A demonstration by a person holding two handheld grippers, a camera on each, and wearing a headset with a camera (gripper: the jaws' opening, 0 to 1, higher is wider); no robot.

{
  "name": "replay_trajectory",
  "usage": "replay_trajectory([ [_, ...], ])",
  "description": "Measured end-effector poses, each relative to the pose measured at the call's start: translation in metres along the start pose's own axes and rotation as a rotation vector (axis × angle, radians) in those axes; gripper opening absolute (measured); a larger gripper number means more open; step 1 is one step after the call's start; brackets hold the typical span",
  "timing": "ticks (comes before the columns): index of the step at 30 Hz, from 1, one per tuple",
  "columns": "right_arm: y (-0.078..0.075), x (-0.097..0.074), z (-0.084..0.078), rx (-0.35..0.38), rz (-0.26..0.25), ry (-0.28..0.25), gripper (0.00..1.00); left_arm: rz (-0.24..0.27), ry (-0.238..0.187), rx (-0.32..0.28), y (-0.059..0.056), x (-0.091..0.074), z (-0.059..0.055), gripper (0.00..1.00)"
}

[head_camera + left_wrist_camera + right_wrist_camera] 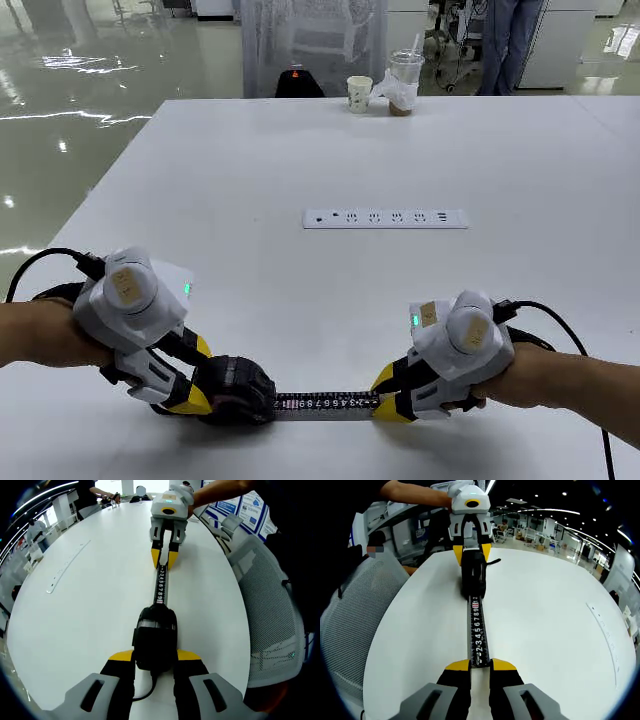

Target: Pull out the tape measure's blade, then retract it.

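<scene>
White bench [300,150] stretches away in front of you, and both tools are working low at its near edge. Your left tool [203,376] has its yellow-tipped jaws closed tight on either side of the chunky black tape measure [237,388], which sits on the bench. Out of its mouth runs the blade [325,402], a short dark strip with white numerals. It lies flat on the bench and runs straight across to your right tool [384,393], whose jaws are pinched on the blade's free end. The two tools face each other along that line. Further up, a long white power strip [385,218] lies mid-bench, well apart from your work. At the far edge a printed paper cup [359,93] stands just beside a clear plastic cup [405,70] wrapped in a plastic bag.
</scene>
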State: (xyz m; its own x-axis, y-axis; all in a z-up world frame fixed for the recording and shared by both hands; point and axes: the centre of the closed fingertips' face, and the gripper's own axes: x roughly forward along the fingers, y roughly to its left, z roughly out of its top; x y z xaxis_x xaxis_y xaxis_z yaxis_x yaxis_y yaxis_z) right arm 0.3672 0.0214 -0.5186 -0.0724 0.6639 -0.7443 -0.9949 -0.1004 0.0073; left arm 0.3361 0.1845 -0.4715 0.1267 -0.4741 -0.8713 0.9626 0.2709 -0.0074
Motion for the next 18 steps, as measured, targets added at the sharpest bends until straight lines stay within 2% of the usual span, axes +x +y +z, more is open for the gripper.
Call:
replay_trajectory([
  [18,-0.001,-0.016,-0.017,0.003,0.002,0.021,0.09,0.0,0.001,-0.004,0.002,0.0,-0.001,0.23],
])
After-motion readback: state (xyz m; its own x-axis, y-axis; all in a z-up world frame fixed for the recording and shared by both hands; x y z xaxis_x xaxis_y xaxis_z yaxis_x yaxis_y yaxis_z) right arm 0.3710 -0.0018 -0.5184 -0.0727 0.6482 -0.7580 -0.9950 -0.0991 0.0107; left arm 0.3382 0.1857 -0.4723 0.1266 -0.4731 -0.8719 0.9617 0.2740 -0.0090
